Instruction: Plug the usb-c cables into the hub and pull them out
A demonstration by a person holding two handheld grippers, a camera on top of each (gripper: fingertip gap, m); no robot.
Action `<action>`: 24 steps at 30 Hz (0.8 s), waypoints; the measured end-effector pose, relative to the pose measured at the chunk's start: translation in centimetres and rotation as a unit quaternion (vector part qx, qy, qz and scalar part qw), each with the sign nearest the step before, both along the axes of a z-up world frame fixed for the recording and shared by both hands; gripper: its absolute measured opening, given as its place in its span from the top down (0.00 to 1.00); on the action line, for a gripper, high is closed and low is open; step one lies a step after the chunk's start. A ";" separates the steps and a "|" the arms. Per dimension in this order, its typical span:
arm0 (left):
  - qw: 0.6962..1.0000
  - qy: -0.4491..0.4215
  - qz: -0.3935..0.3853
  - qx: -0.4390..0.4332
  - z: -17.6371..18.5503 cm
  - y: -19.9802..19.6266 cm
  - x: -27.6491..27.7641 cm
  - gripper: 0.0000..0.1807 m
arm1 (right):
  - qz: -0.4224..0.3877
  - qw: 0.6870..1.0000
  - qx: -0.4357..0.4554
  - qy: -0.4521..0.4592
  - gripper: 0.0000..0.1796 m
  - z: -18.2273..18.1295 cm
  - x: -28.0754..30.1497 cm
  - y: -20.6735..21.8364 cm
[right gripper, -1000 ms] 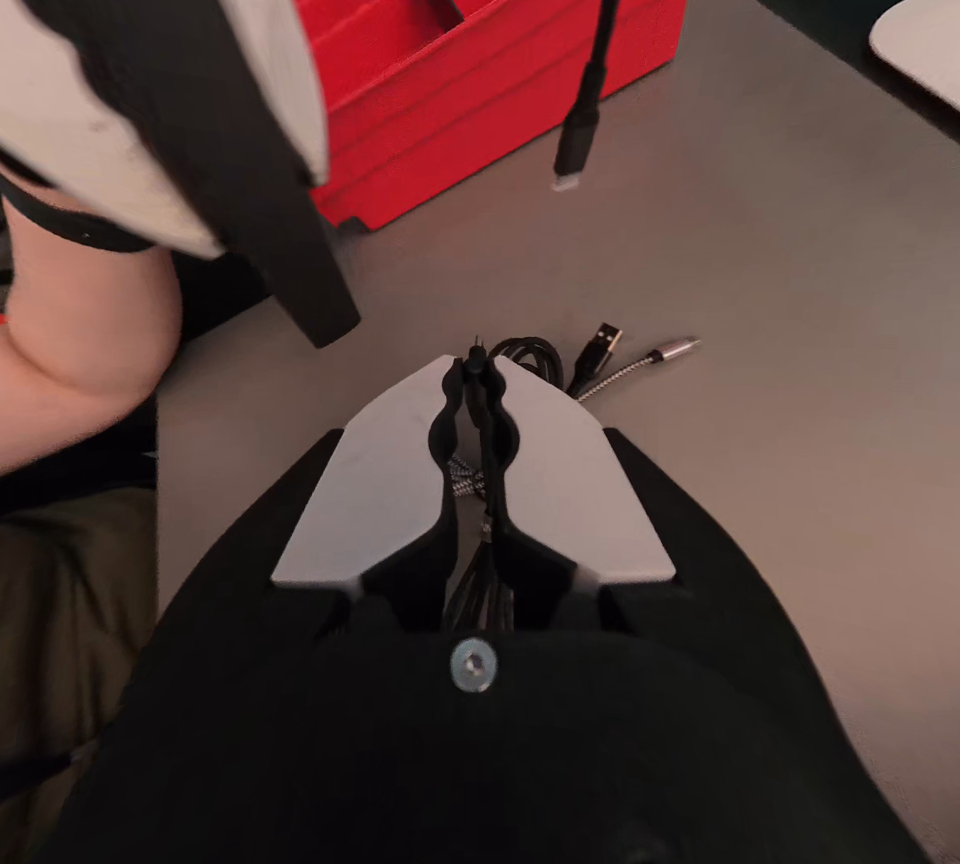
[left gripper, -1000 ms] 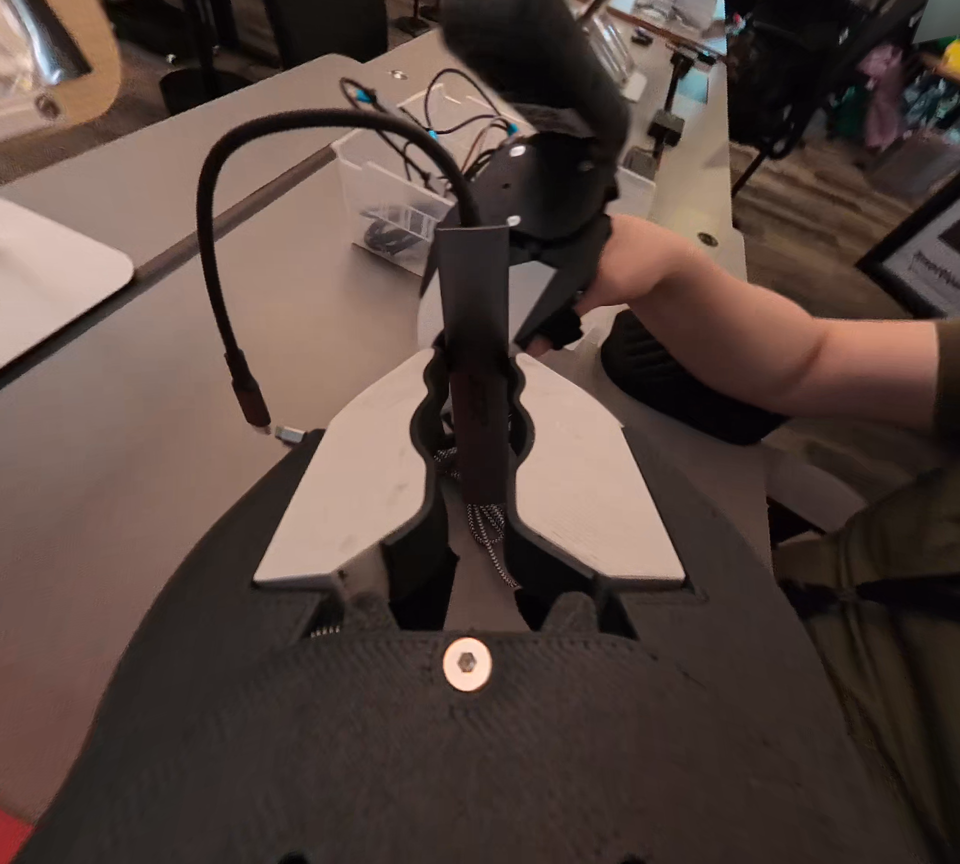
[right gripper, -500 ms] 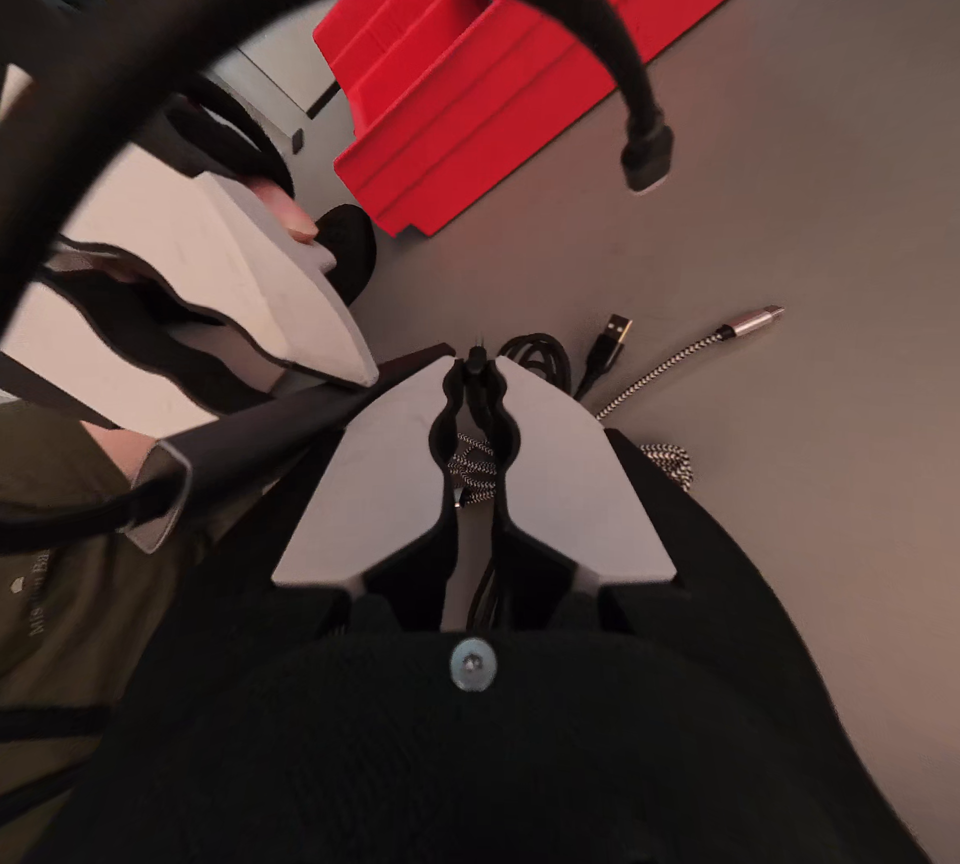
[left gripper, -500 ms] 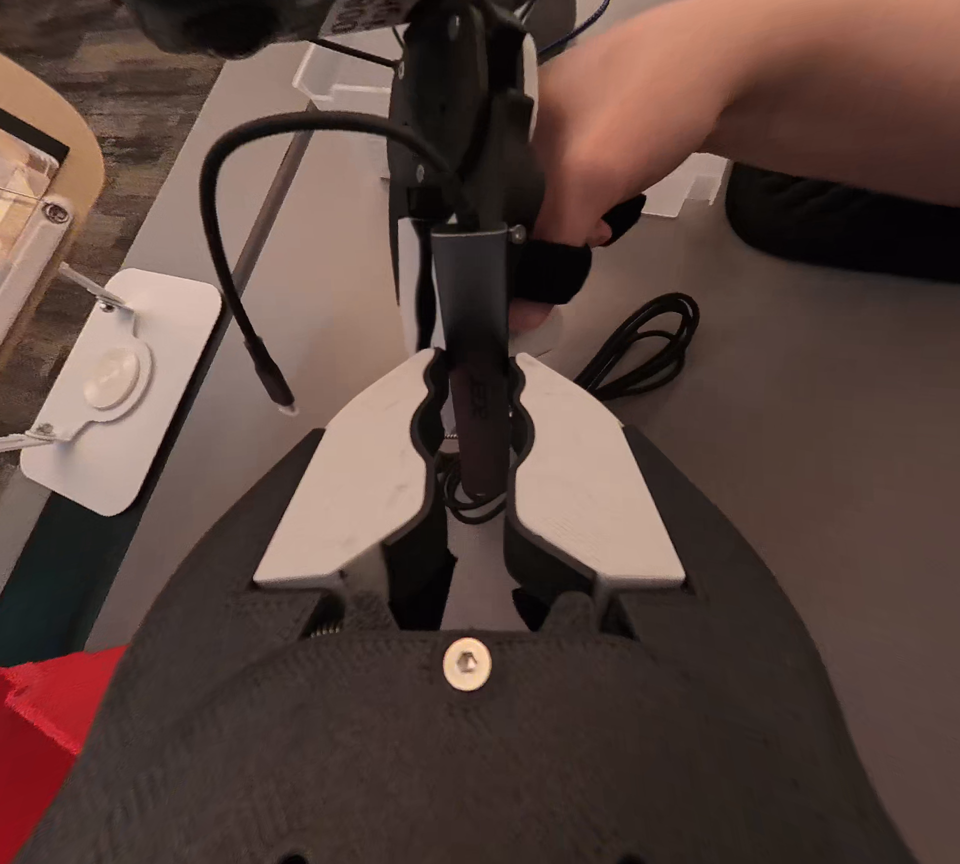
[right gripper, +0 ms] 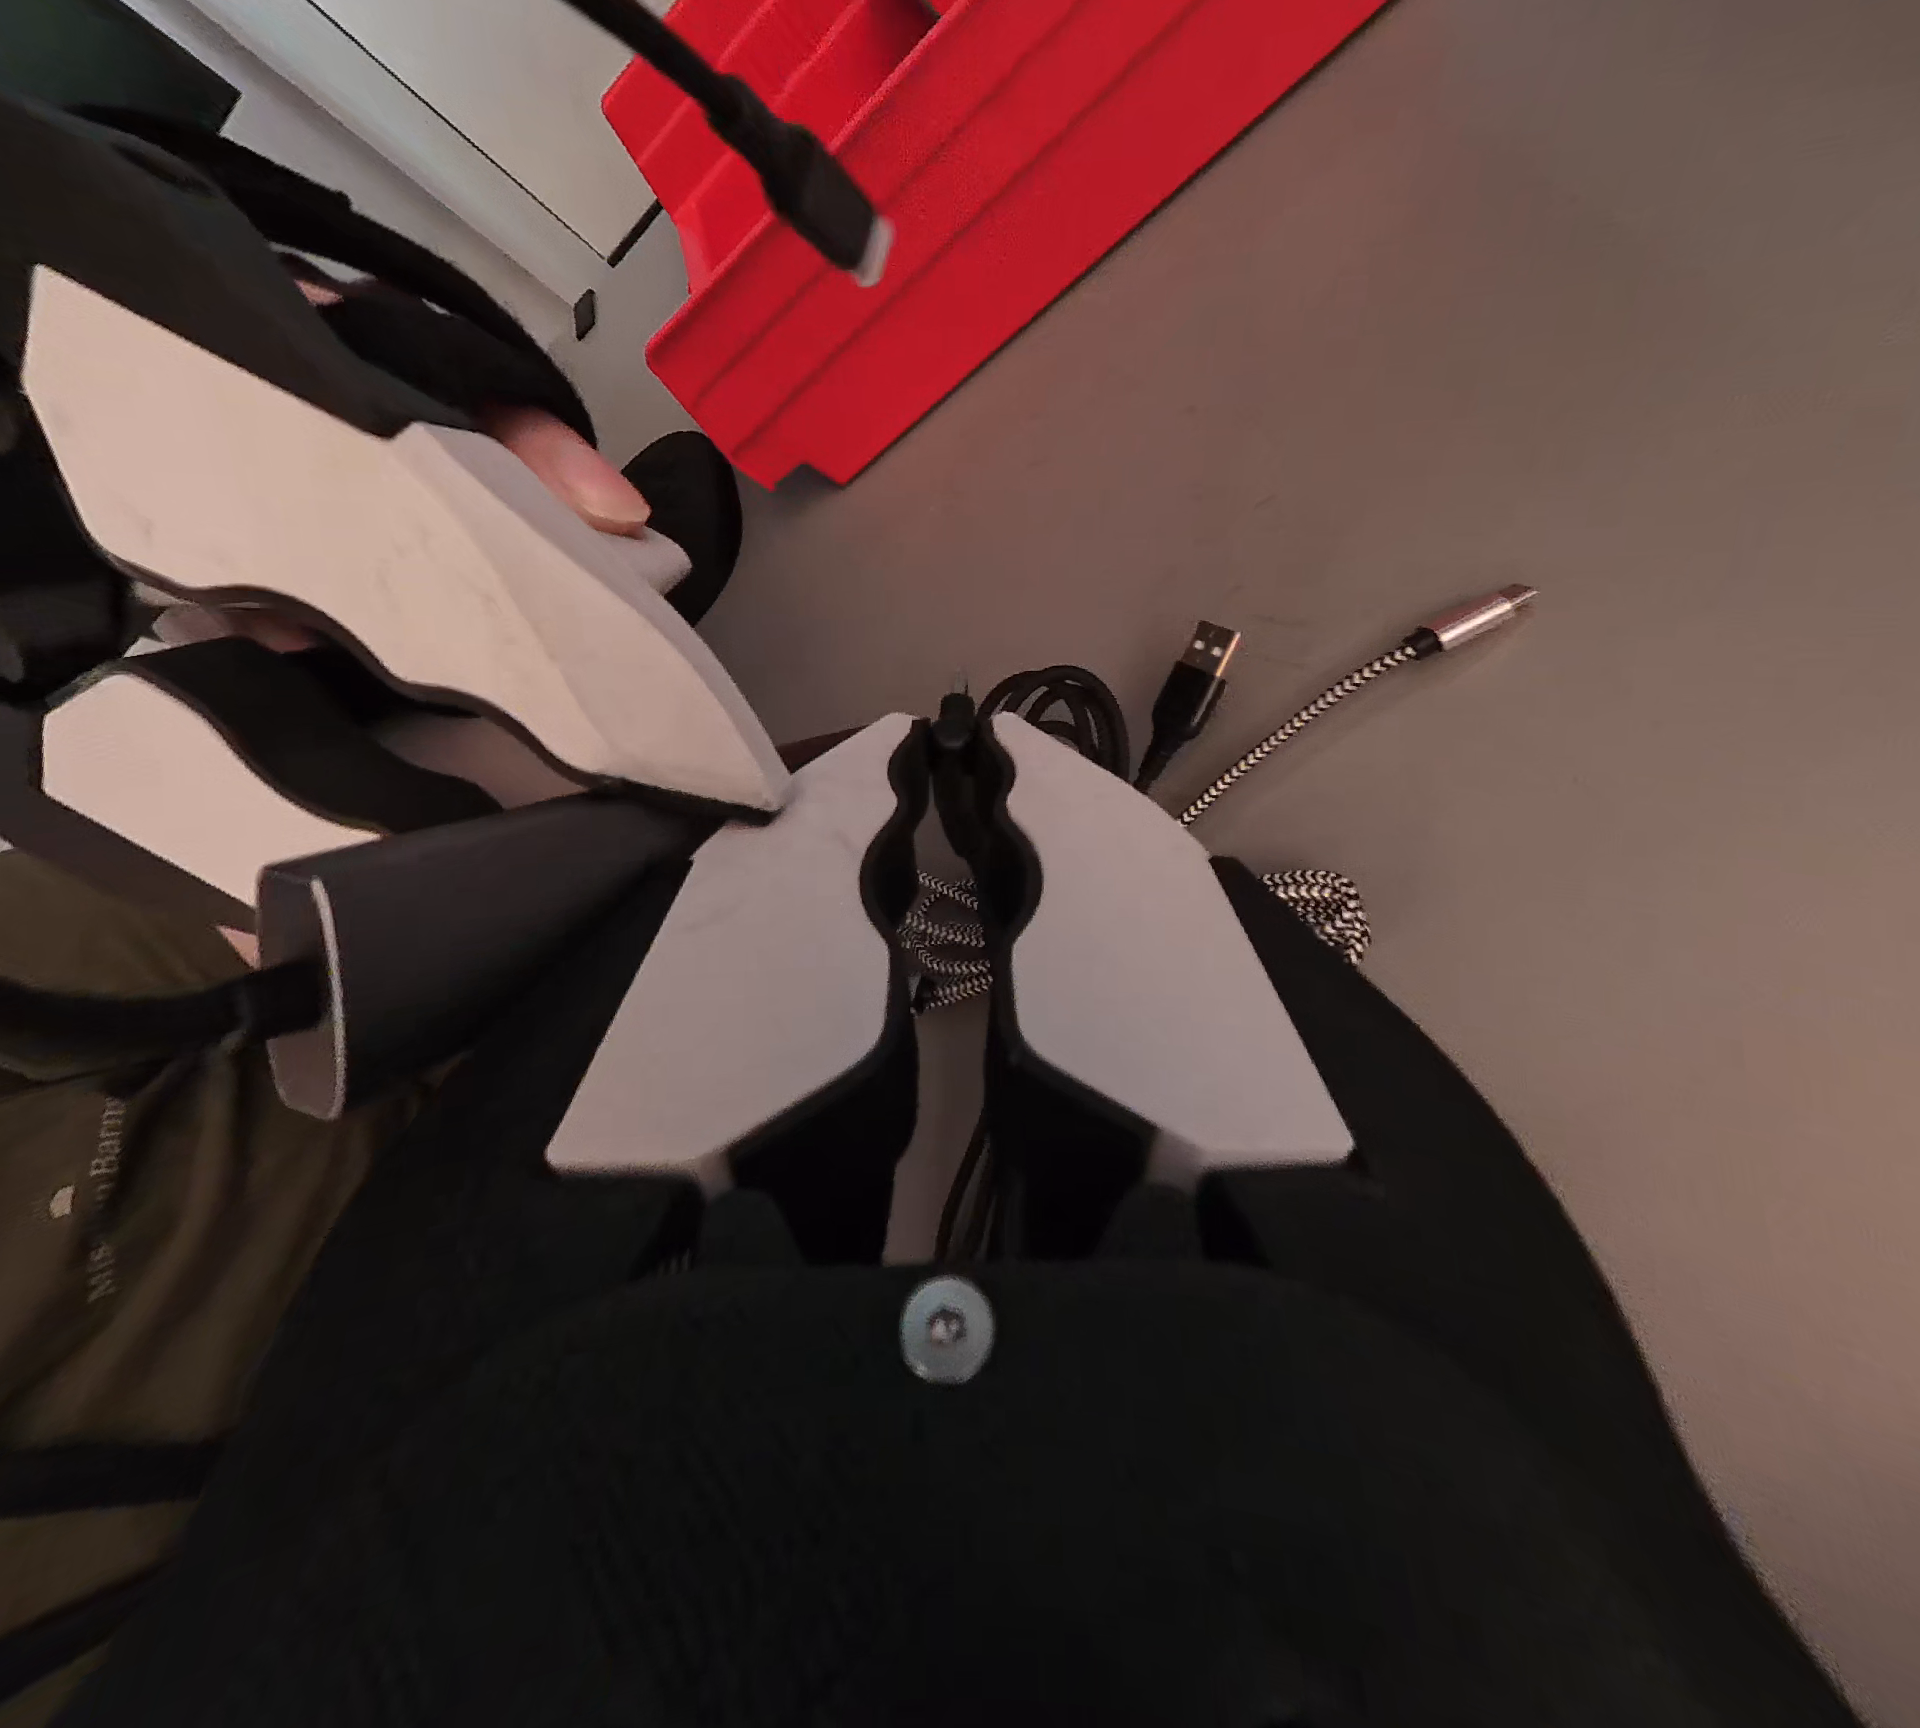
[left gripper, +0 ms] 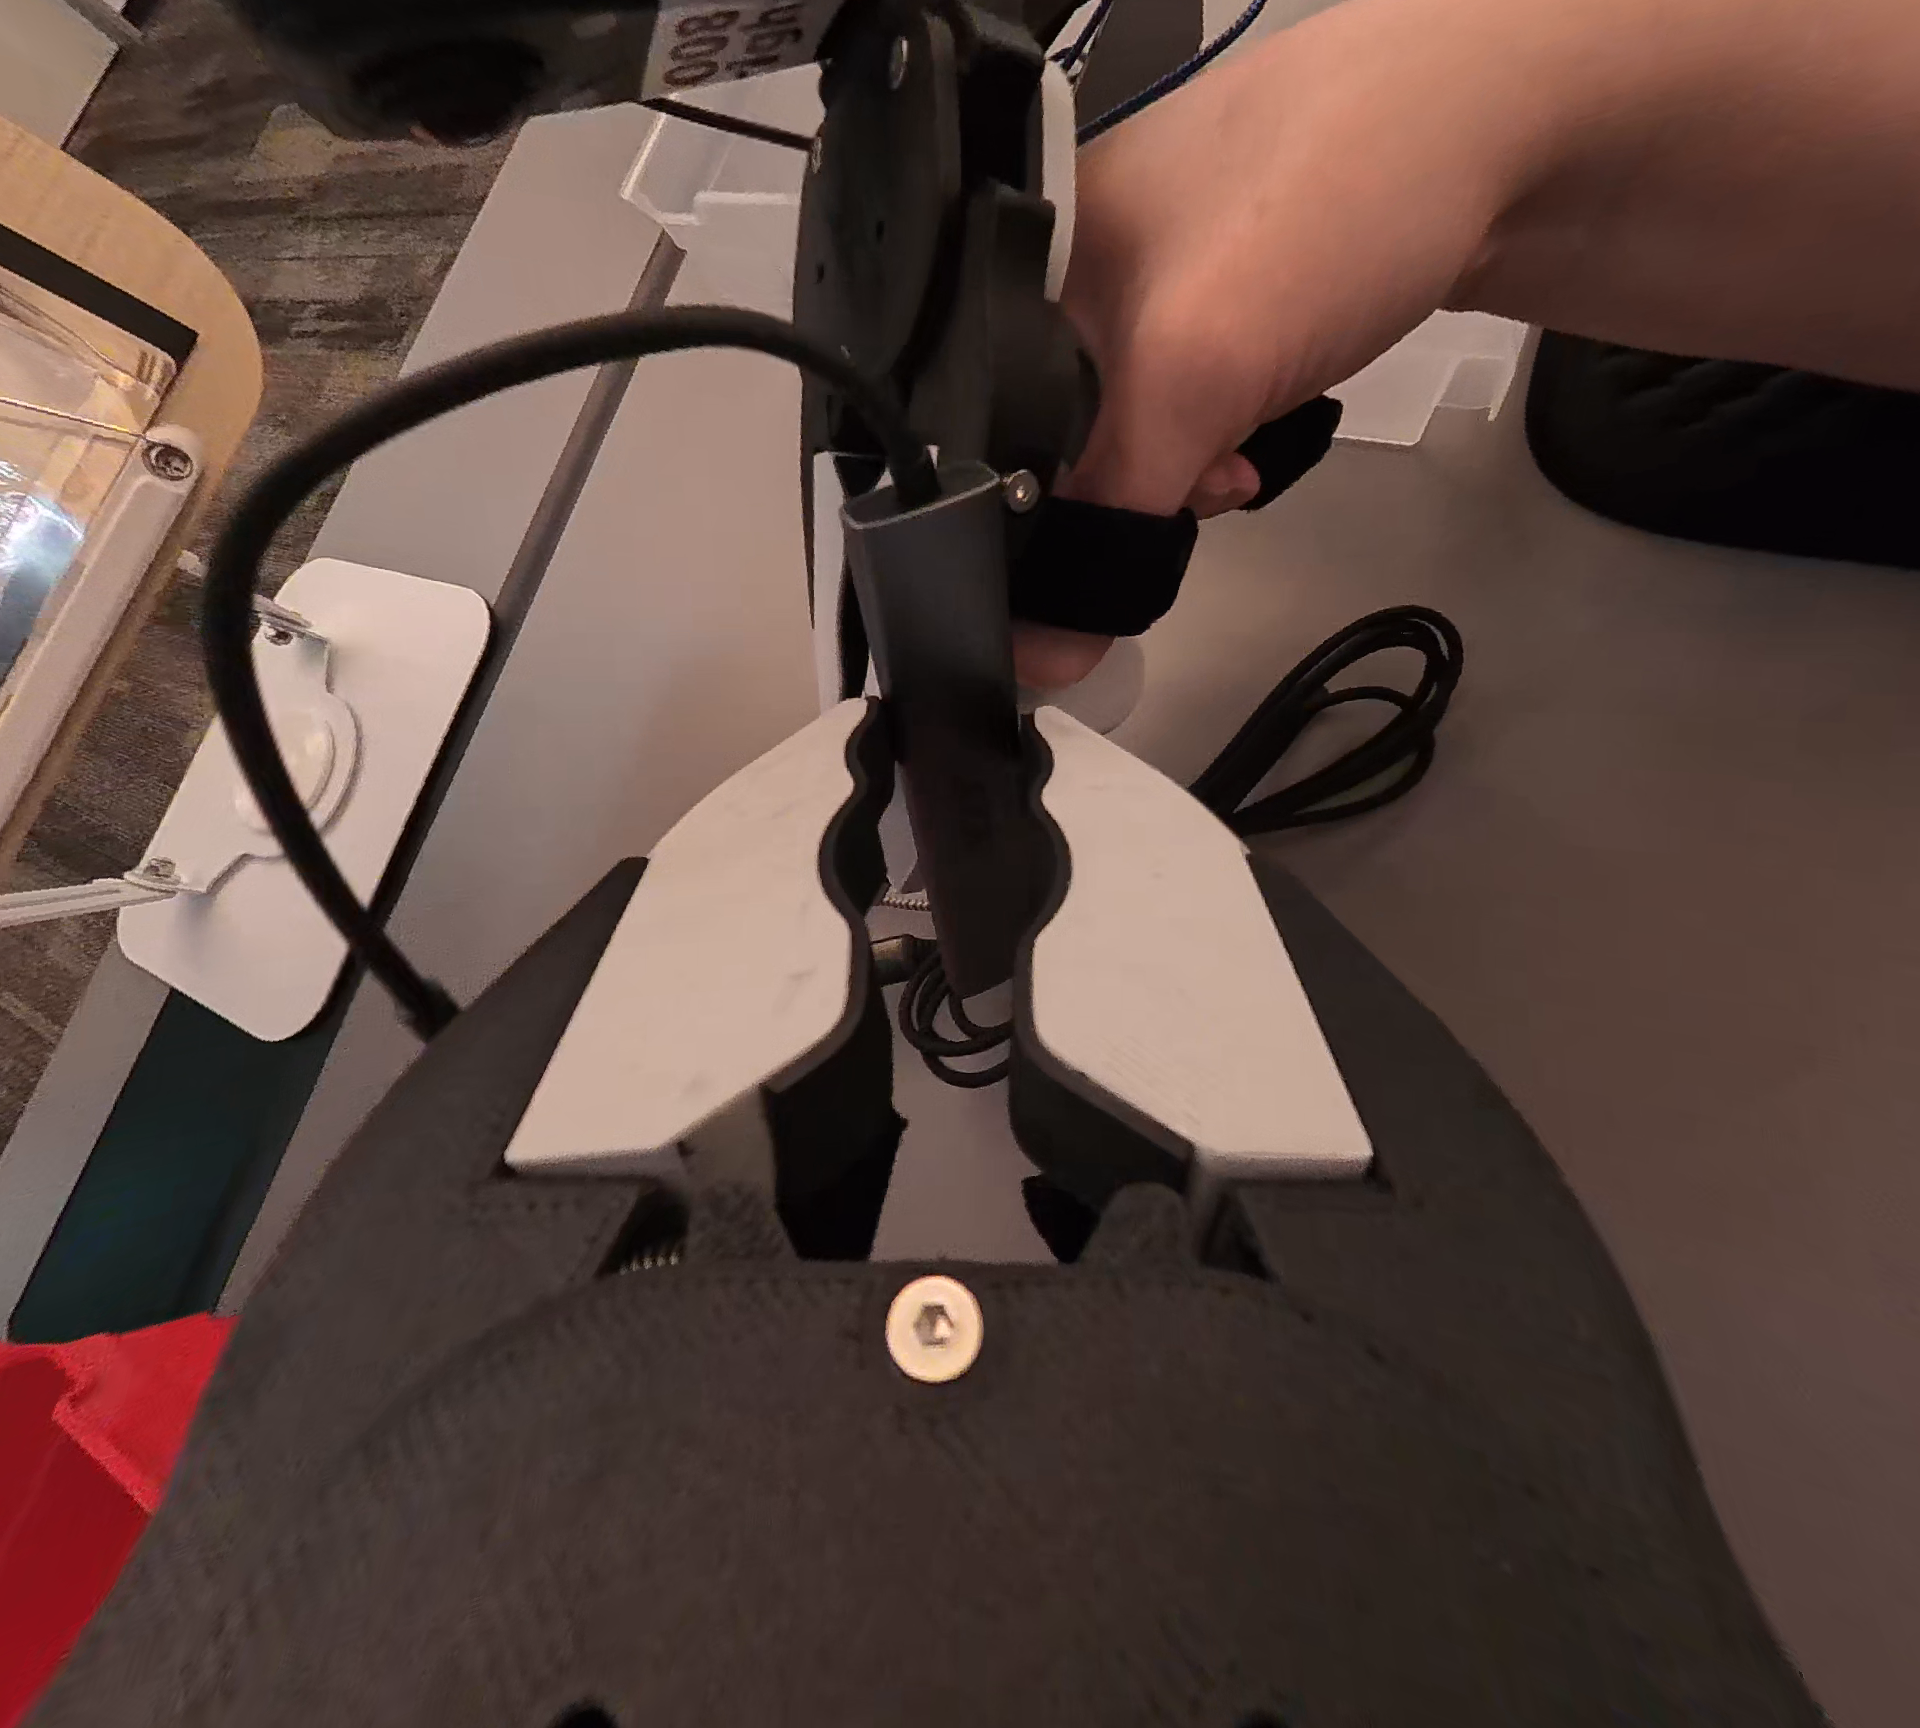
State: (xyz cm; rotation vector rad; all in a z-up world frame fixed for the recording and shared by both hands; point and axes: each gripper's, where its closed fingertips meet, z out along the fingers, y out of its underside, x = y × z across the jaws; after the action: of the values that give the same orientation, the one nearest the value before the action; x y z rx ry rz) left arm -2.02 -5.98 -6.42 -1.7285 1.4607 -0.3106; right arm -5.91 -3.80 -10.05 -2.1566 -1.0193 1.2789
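My left gripper (left gripper: 951, 728) is shut on a dark grey hub (left gripper: 930, 629) and holds it upright above the table. The hub's own black cable (left gripper: 249, 670) arcs from its far end to the left and down. My right gripper (right gripper: 951, 728) is shut on a black usb-c cable plug (right gripper: 954, 748), whose tip pokes out between the fingertips. In the right wrist view the hub (right gripper: 468, 889) lies just left of my right fingers, with the left gripper's fingers (right gripper: 364, 556) clamped on it. I cannot tell whether the plug touches a port. The hub cable's plug (right gripper: 826, 208) dangles in the air.
A red bin (right gripper: 1039, 120) stands behind on the grey table (right gripper: 1558, 328). A usb-a plug (right gripper: 1205, 660), a braided cable with a silver plug (right gripper: 1465, 629) and a black cable coil (left gripper: 1351, 722) lie on it. A white base plate (left gripper: 312, 795) lies at the left edge. The grippers' ends are close to 5 cm from one another.
The two grippers have come close together, and the hub now sits right beside my right fingers. The left wrist view has swung left and down. The hub's dangling plug has swung.
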 end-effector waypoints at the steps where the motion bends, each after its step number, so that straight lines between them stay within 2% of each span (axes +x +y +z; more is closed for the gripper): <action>1: 1.000 0.000 0.001 -0.001 0.0 0.1 0.0 0.88 | -0.003 1.000 0.002 -0.002 0.96 0.0 0.0 0.1; 5: 1.000 -0.019 0.005 0.004 0.7 0.2 0.1 0.88 | -0.014 1.000 0.014 0.004 0.96 0.5 0.1 0.4; 10: 0.990 -0.134 0.003 -0.052 3.9 0.2 -0.6 0.88 | -0.037 0.999 0.037 0.005 0.96 1.0 0.8 1.4; 17: 0.937 -0.322 0.003 -0.135 9.3 0.9 -4.6 0.88 | -0.035 0.990 0.135 0.019 0.96 3.7 1.2 1.8; 21: 0.910 -0.390 0.036 -0.135 11.7 1.7 -7.7 0.88 | -0.019 0.971 0.233 0.055 0.96 6.9 0.5 0.8; 24: 0.897 -0.416 0.078 -0.127 12.1 2.7 -9.3 0.88 | -0.025 0.957 0.279 0.078 0.96 8.9 -0.4 -0.2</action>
State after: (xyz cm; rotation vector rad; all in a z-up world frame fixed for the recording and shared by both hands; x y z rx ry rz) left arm -11.35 -3.26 5.70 -1.5802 0.6657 -1.0446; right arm -6.32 -4.01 -1.19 -1.6143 -1.0917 0.9687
